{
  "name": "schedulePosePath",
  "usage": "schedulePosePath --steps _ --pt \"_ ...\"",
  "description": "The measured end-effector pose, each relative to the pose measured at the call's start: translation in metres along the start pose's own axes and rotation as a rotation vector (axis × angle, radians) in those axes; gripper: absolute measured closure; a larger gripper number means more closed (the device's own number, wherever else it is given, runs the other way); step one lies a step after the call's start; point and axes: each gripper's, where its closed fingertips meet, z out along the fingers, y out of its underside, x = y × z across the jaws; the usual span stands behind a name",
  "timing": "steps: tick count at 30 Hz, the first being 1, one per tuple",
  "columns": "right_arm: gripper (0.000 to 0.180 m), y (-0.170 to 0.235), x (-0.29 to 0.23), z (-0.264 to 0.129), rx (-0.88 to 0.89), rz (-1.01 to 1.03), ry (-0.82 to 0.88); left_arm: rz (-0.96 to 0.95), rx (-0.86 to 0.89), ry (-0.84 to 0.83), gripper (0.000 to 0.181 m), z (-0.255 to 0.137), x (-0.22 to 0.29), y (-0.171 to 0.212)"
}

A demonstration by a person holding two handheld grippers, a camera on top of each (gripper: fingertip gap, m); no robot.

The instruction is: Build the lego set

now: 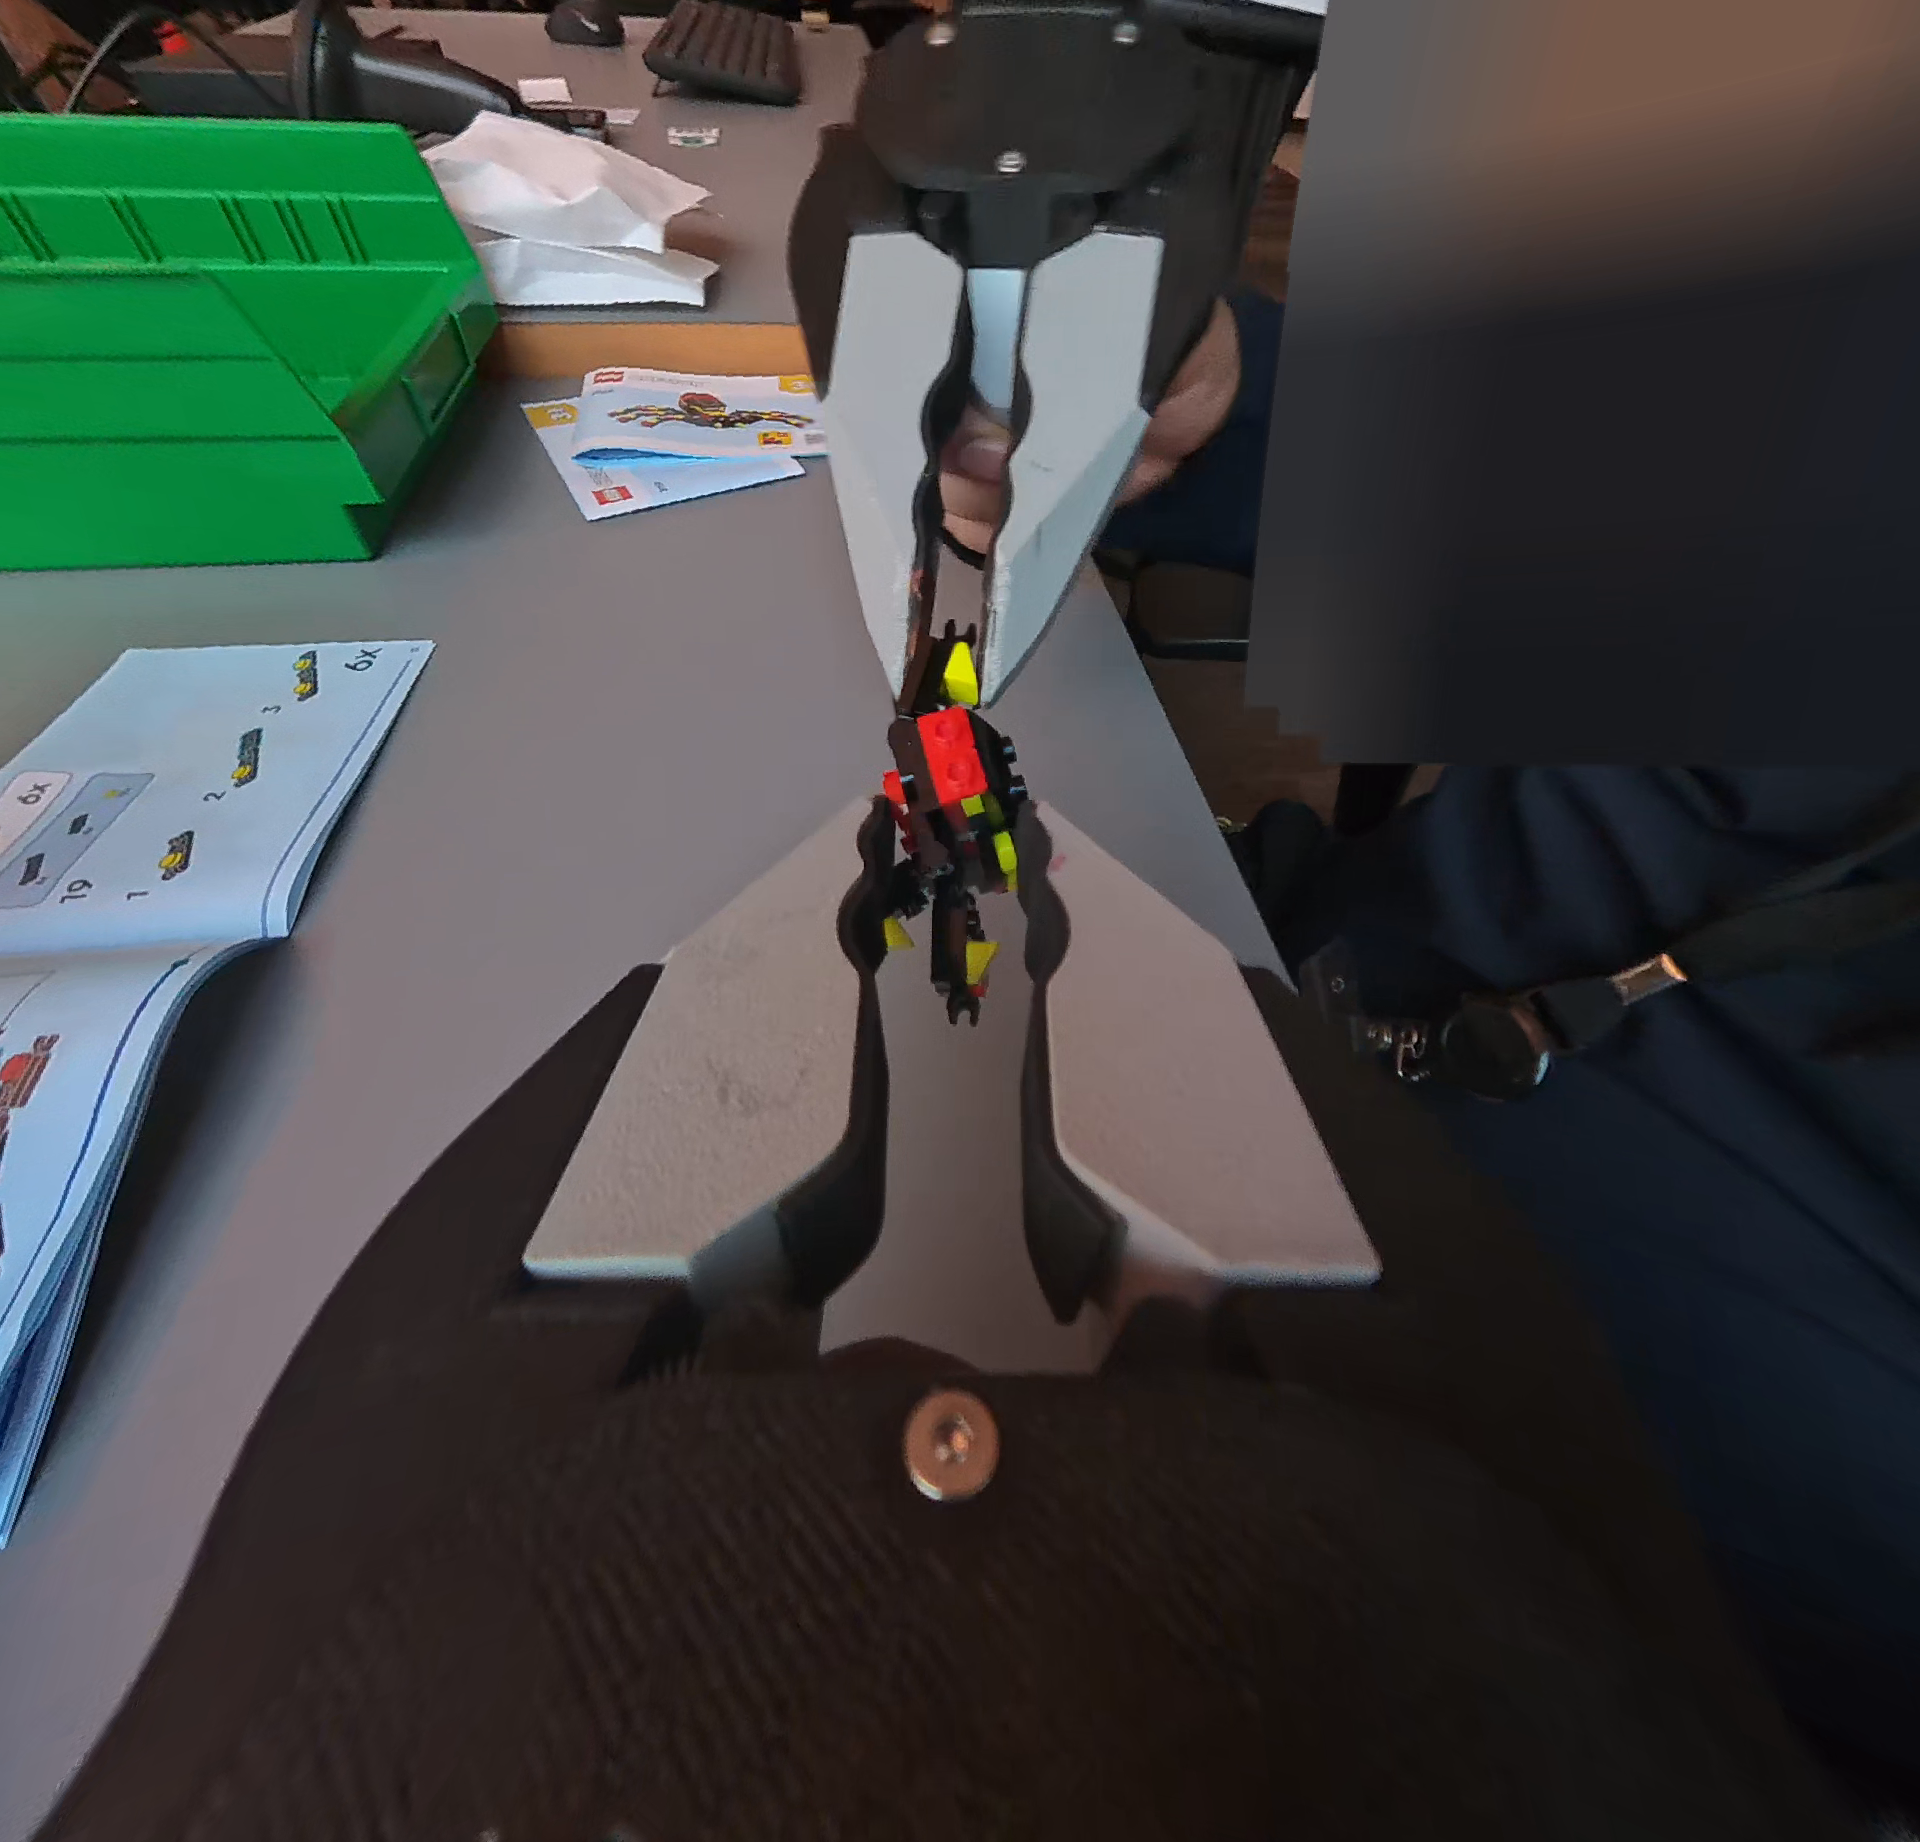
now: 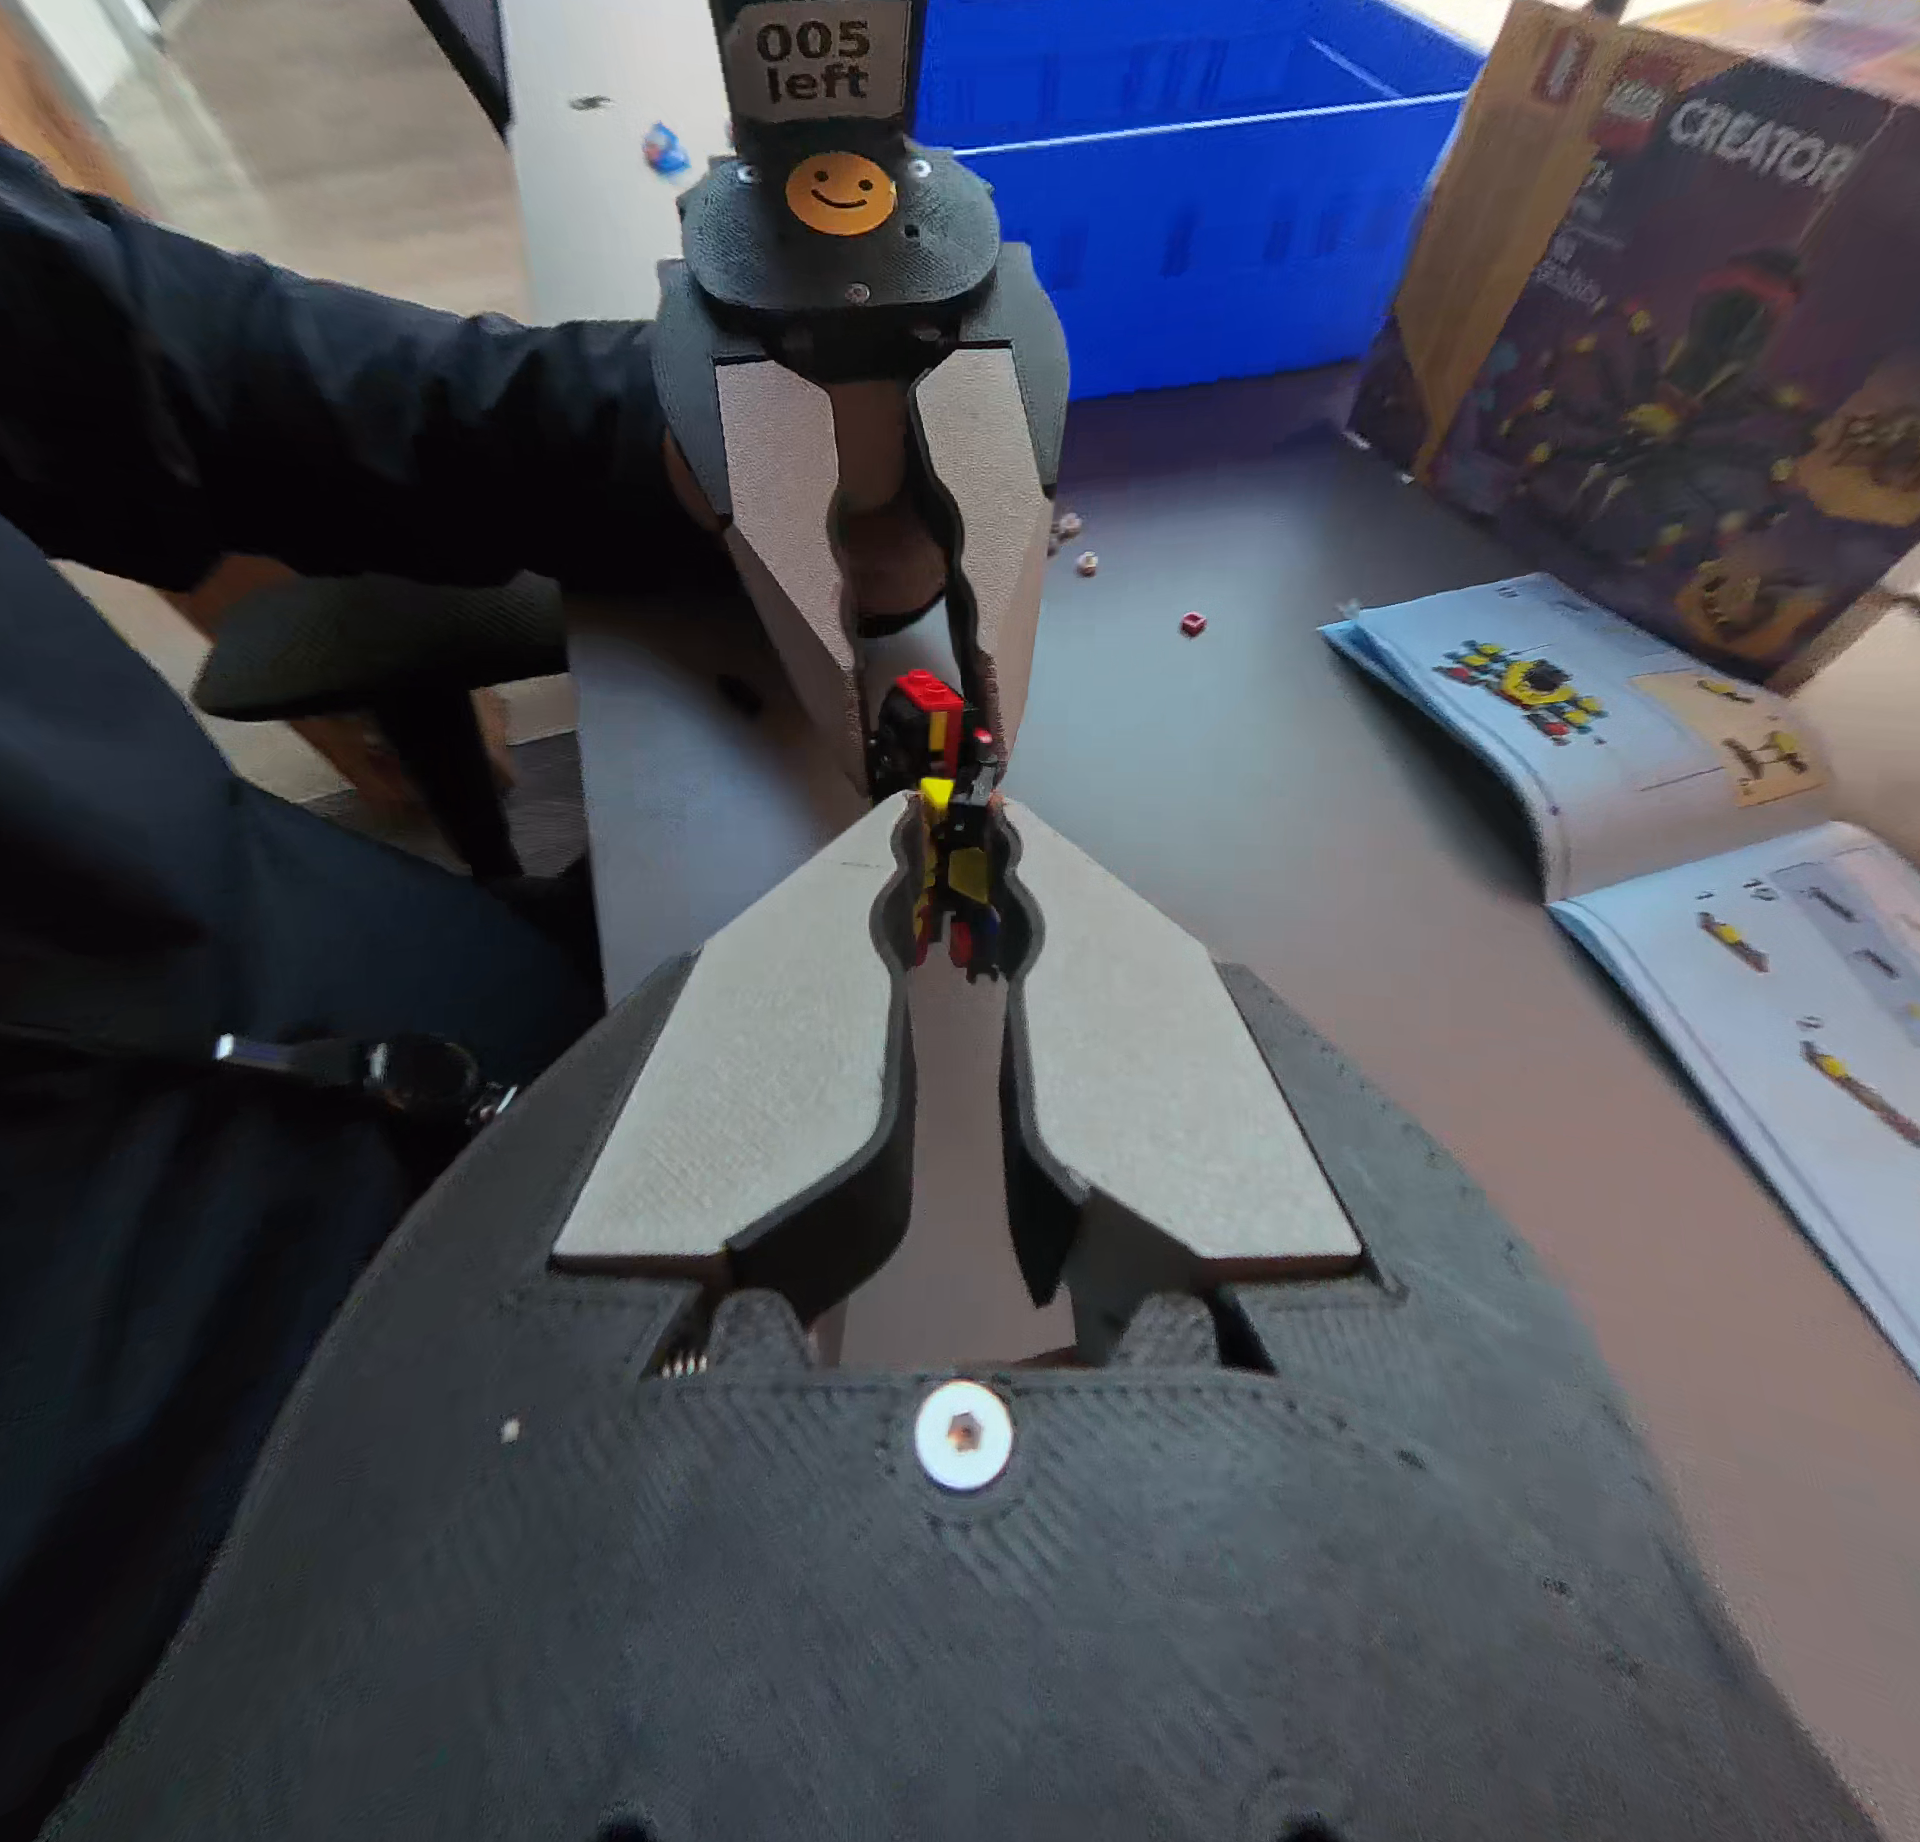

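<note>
A small Lego model (image 1: 951,764) of red, black and yellow bricks hangs in the air between my two grippers, over the grey table's (image 1: 623,597) near edge. My left gripper (image 1: 951,836) is shut on its red-and-black body, with black and yellow limbs trailing back between the fingers. My right gripper (image 1: 940,686) faces it tip to tip, shut on a black-and-yellow limb piece. In the right wrist view, my right gripper (image 2: 948,826) clamps that limb piece (image 2: 961,867), and my left gripper (image 2: 925,748) holds the body (image 2: 920,717).
A green bin (image 1: 208,338), an open instruction booklet (image 1: 156,805), a second booklet (image 1: 675,431) and white paper bags (image 1: 571,203) lie on the table. A blue bin (image 2: 1195,182), the set's box (image 2: 1662,338), more booklets (image 2: 1558,701) and a loose red piece (image 2: 1192,624) sit opposite. A person's dark sleeve (image 2: 312,421) is close. The grippers are tip to tip, or close to it.
</note>
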Motion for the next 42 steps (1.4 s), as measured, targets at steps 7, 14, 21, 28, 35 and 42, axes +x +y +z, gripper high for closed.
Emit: schedulePosePath --steps 7,14,21,28,35,42 --pt "0.171 -0.001 -0.024 -0.011 -0.009 0.108 -0.336 0.058 0.027 0.130 0.161 0.002 0.025 -0.006" --pt "0.170 -0.005 -0.029 -0.012 0.045 0.141 -0.436 0.059 0.046 0.178 0.160 -0.002 0.032 -0.007" --pt "0.171 0.004 0.004 -0.001 -0.103 -0.075 0.020 -0.074 0.001 0.028 0.160 0.003 -0.002 0.003" --pt "0.172 0.005 -0.017 -0.005 -0.123 0.007 -0.169 -0.016 0.014 0.138 0.161 0.000 0.019 0.000" --pt "0.172 0.010 -0.018 -0.008 -0.061 0.169 -0.352 -0.022 -0.006 0.172 0.161 0.002 0.025 0.004" --pt "0.165 0.002 0.002 -0.015 -0.018 0.104 -0.185 -0.127 0.039 0.158 0.160 0.000 0.011 0.000"
